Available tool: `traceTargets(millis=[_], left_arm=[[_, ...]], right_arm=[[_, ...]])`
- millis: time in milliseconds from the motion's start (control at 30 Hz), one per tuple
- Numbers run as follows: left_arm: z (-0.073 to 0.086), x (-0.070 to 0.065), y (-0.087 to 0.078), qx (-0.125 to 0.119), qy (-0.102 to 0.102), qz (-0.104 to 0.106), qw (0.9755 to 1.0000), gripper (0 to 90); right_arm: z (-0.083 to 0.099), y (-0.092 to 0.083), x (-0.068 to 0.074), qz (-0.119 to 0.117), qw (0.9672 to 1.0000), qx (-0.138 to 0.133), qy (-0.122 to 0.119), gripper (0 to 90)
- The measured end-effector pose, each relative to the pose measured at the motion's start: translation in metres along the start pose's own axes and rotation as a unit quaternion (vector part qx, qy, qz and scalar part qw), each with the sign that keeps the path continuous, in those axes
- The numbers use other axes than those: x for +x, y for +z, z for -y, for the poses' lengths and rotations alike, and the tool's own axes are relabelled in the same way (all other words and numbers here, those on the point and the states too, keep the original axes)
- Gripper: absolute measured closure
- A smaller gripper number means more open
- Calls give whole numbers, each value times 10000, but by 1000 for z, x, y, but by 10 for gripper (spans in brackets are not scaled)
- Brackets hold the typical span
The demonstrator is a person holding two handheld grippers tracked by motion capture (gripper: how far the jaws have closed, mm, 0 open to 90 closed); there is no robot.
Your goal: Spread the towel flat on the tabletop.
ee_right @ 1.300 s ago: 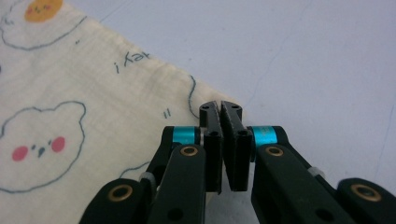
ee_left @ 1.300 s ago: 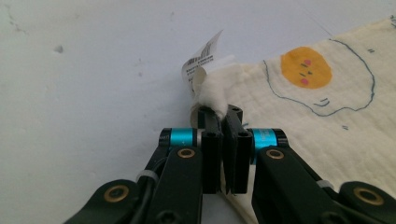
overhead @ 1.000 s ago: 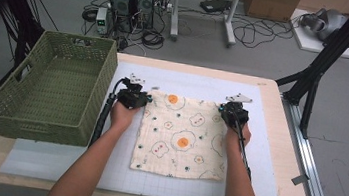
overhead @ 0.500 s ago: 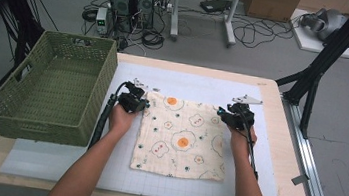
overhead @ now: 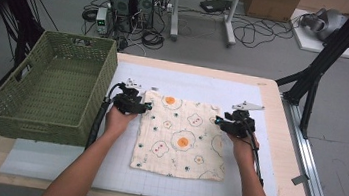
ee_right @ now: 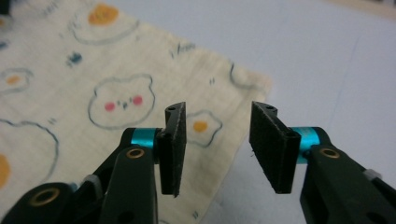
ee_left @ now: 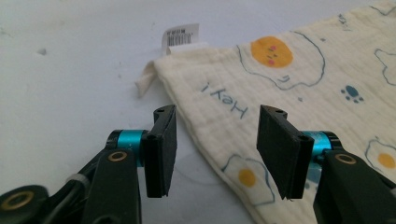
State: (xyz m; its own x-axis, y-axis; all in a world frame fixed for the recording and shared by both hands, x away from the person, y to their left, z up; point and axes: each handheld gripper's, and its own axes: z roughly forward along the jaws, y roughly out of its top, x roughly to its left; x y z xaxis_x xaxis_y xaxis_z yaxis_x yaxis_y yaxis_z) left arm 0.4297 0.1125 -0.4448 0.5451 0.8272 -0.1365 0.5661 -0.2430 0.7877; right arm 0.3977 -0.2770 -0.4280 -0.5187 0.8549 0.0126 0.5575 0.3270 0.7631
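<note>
Both grippers stand parted, holding nothing: left gripper, its jaws just opened, and right gripper straddle opposite edges of the cloth, flat on the tabletop; its label's print is unreadable.

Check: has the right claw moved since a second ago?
Yes. In the high view the right claw has drifted outward toward the cloth's right edge, away from the basket. Its jaws have just been opening, with nothing pinched between them.
</note>
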Motion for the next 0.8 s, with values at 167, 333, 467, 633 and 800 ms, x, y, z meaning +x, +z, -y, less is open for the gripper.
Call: traceTargets(millis=[167,333,467,633,800], left_arm=[[4,0,-10,-315,-92,225,9992,414],[3,0,-18,-592,-223,351,9974,344],[1,-2,-25,-759,-227,439,9959,215],[-4,-6,-39,-1064,-177,571,9925,201],[-8,-14,-49,-1242,-34,659,9901,201]], right_arm=[[11,15,1,150,9996,200,137,865],[8,16,9,707,9970,236,-199,767],[6,-1,6,544,9985,-51,-80,590],[11,-36,2,285,9978,-593,-21,385],[23,-70,-4,114,9955,-937,-51,192]])
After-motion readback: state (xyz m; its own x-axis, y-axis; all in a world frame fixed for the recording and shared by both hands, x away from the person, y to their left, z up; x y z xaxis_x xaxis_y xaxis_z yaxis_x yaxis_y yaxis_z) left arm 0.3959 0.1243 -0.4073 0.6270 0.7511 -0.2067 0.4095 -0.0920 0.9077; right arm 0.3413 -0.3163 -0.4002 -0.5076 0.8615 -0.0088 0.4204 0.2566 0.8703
